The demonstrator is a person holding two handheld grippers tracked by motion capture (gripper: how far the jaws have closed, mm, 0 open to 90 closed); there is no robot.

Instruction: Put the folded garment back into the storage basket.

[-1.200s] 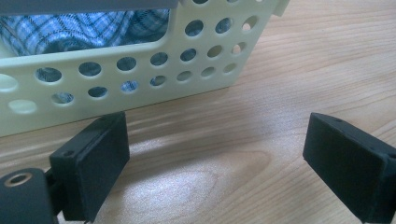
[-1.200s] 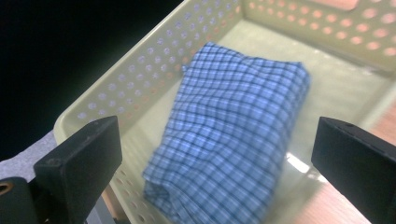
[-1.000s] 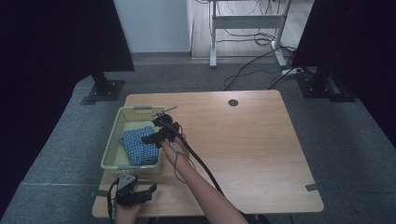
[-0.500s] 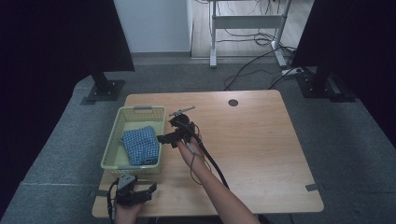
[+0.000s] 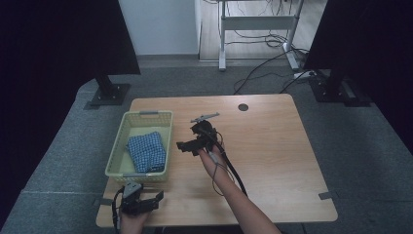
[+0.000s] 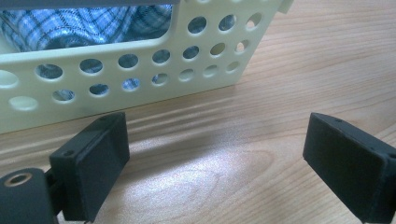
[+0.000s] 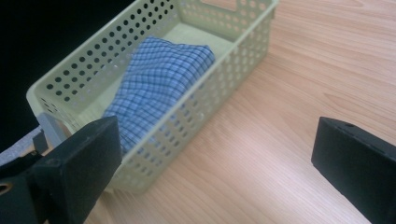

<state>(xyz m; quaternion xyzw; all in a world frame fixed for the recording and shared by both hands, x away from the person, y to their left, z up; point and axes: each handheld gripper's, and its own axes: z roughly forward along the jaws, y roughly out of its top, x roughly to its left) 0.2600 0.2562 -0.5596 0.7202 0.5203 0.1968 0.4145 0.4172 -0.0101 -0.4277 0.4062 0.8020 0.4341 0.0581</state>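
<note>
A pale yellow-green perforated basket [image 5: 122, 141] stands on the left part of the wooden table [image 5: 272, 146]. A folded blue checked cloth [image 5: 146, 151] lies inside it, seen from the side in the right gripper view [image 7: 159, 88] and through the holes in the left gripper view [image 6: 84, 28]. My right gripper [image 5: 187, 146] hovers open over the table just right of the basket [image 7: 224, 56], nothing between its jaws. My left gripper [image 5: 146, 202] rests open near the table's front edge, facing the basket's near wall [image 6: 140, 70], jaws empty.
A dark round cable hole [image 5: 243, 107] sits near the table's far edge. Black monitor stands [image 5: 109, 90] and a desk frame with cables [image 5: 258, 29] stand on the grey floor beyond. Bare wood spreads to the right of my right arm.
My right gripper has pulled out of the basket and moved right, over the bare table. The cloth stays in the basket. The left gripper has not moved.
</note>
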